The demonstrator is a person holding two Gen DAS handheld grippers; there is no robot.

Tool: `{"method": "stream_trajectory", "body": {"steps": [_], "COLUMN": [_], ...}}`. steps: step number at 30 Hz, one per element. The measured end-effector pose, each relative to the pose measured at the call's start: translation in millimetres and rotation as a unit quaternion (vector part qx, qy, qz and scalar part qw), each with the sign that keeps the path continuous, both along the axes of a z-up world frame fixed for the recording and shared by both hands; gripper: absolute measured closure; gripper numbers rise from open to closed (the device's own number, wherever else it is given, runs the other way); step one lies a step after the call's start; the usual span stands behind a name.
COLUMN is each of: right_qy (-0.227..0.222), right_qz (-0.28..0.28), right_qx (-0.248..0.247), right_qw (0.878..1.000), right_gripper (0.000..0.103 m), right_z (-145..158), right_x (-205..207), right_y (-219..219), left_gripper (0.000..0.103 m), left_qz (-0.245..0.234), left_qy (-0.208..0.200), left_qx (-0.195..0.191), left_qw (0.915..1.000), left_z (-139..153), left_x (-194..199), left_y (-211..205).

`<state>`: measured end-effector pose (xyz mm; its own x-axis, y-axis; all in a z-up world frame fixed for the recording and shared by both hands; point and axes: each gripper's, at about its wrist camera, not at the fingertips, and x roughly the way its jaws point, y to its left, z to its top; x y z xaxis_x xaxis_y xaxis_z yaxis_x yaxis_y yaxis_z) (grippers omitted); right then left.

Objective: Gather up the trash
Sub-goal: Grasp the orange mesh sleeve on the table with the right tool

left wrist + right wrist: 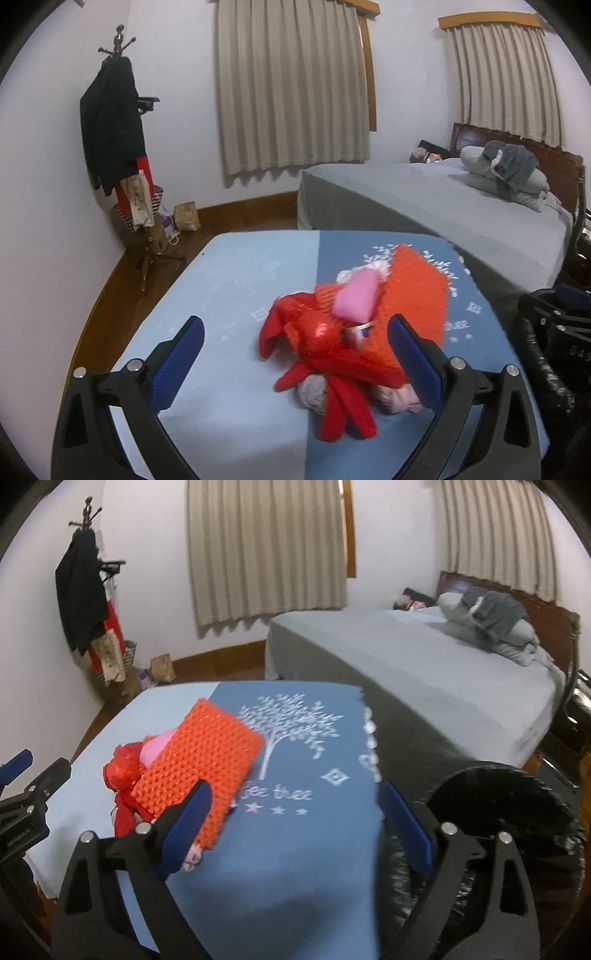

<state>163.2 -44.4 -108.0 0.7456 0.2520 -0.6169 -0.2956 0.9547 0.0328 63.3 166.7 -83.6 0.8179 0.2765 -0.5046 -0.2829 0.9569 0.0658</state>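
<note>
A trash pile lies on the blue table cloth (229, 280): an orange bubble-textured sheet (413, 291), a crumpled red plastic bag (317, 339), a pink piece (356, 295), a grey wad (312, 393) and a pale pink wad (399, 400). My left gripper (295, 347) is open, its blue pads either side of the red bag and apart from it. In the right wrist view the orange sheet (207, 753) and red bag (122, 771) lie left of centre. My right gripper (295, 801) is open over dark blue cloth, its left finger (192, 812) in front of the sheet's near corner.
A black trash bag (498, 812) gapes open at the table's right side, also at the edge of the left wrist view (546, 332). A grey bed (424, 199) runs behind the table. A coat stand (118, 147) and a paper bag (186, 216) stand in the far corner.
</note>
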Motion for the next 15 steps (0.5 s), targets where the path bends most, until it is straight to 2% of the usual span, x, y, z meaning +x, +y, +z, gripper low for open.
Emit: {"method": "stream_trajectory", "body": {"steps": [7, 15], "right_qy": [0.032, 0.054], "right_qz": [0.037, 0.070], "right_qx": [-0.019, -0.036], "right_qw": [0.999, 0.995], "right_gripper": [0.019, 0.021], "right_z": [-21, -40], "right_x": [14, 23], "right_y": [35, 65], "left_gripper": [0.006, 0.006], "left_qz": [0.020, 0.023], "left_qy": [0.016, 0.031], "left_qx": [-0.002, 0.006], "left_qw": [0.9997, 0.9992], "left_z": [-17, -30], "left_x": [14, 21], "left_y": [25, 33]}}
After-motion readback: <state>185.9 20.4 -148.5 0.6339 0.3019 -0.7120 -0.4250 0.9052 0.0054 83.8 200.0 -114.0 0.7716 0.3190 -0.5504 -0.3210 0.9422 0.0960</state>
